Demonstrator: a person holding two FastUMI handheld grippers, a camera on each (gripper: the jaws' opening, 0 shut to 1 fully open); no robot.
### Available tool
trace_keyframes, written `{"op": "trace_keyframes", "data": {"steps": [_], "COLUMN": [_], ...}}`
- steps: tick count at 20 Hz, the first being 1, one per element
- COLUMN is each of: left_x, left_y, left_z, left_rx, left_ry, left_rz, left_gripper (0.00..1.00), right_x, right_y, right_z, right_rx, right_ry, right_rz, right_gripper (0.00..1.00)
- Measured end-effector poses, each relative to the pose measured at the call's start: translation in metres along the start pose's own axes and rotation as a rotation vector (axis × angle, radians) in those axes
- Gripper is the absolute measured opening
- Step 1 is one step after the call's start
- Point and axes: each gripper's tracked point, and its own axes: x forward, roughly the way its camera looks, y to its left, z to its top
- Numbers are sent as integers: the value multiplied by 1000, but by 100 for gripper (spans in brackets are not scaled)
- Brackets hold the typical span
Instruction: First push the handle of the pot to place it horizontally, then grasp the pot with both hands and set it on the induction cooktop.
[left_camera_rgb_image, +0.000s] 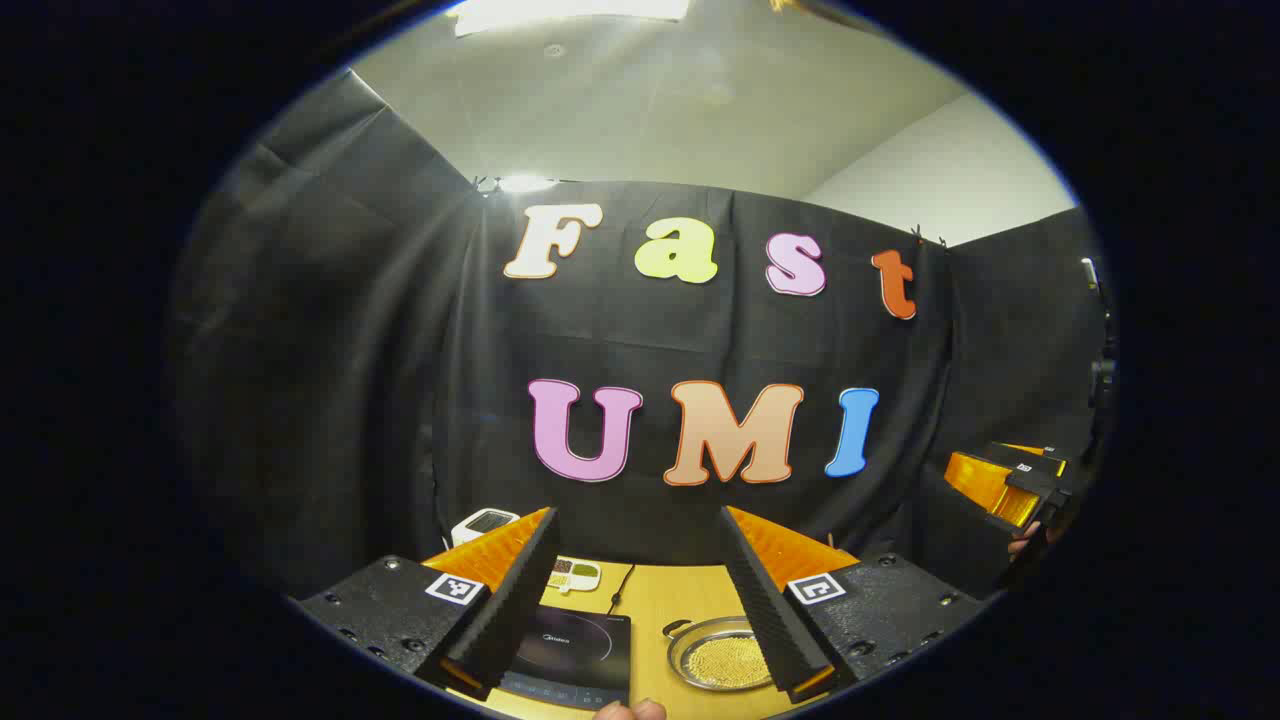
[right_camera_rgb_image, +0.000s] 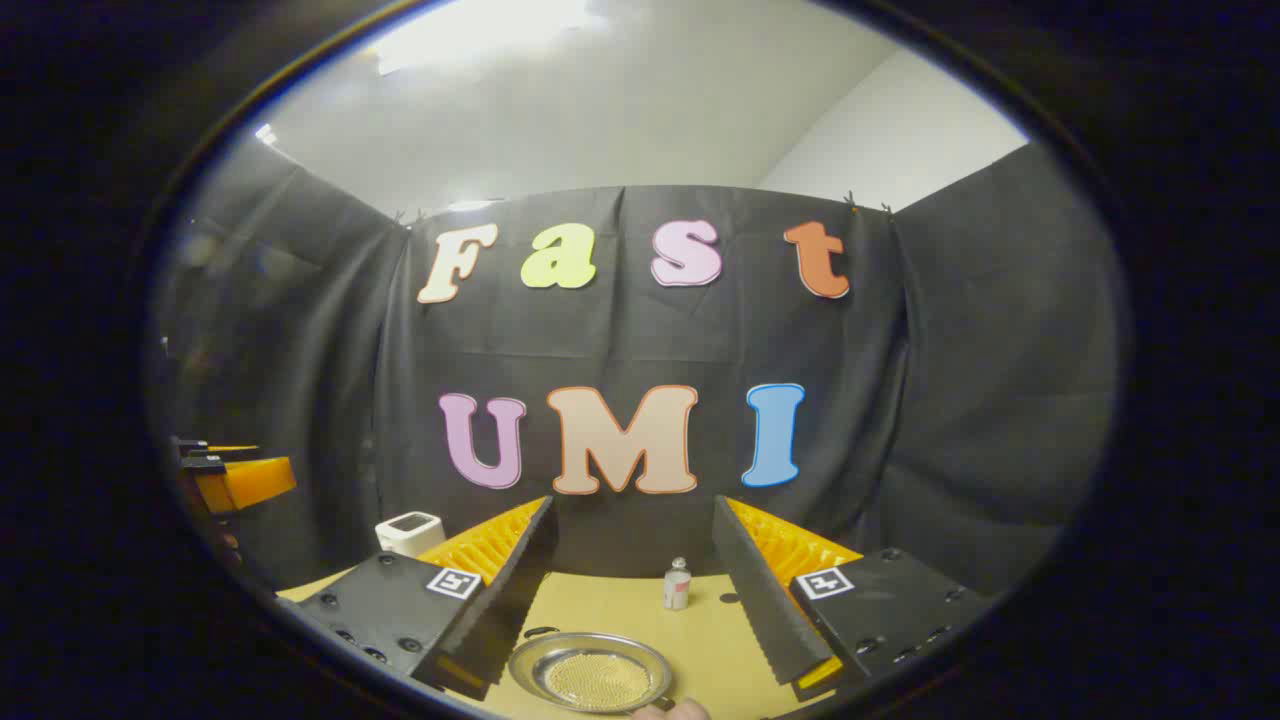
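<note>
Left gripper (left_camera_rgb_image: 640, 610) up in the air, fingers spread wide, nothing btwn them. Right gripper (right_camera_rgb_image: 635, 600) same: wide open, empty, held above the table (right_camera_rgb_image: 610, 600). Below and btwn the right fingers sits the pot (right_camera_rgb_image: 590, 672), a shallow round metal pan w/ shiny rim, floor covered in small yellowish grains, dark loop handle at its far-left rim. In the left gripper view the pot (left_camera_rgb_image: 722, 655) lies on the wood top just right of the induction cooktop (left_camera_rgb_image: 572, 655), a flat black slab, apart from it. Small white device (right_camera_rgb_image: 410, 533) far left, little tin (right_camera_rgb_image: 677, 583) behind the pot.
</note>
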Motion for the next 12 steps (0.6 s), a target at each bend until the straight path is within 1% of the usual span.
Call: {"op": "trace_keyframes", "data": {"steps": [2,4,5,6,7,8,9,11,12], "left_x": [2,1,2,1,1,1,3,2,3], "left_y": [2,6,8,9,9,9,7,6,5], "left_z": [0,3,3,5,6,10,14,13,13], "left_rx": [-15,-6,4,13,21,26,31,34,35], "left_ry": [2,-4,-7,-11,-14,-25,-33,-34,-32], "left_rz": [0,-4,-7,-9,-13,-19,-25,-37,-41], "left_gripper": [91,91,94,95,91,94,91,91,92], "right_x": [0,1,1,1,0,0,-1,-1,0], "right_y": [6,12,16,18,18,18,19,19,20], "right_z": [2,8,7,5,4,3,4,6,6], "right_rx": [-18,-14,-13,-20,-26,-27,-25,-23,-25], "right_ry": [2,-11,-10,-6,1,4,2,3,3], "right_rz": [8,8,9,9,9,7,5,-1,-2], "right_gripper": [99,99,99,99,99,98,99,98,99]}}
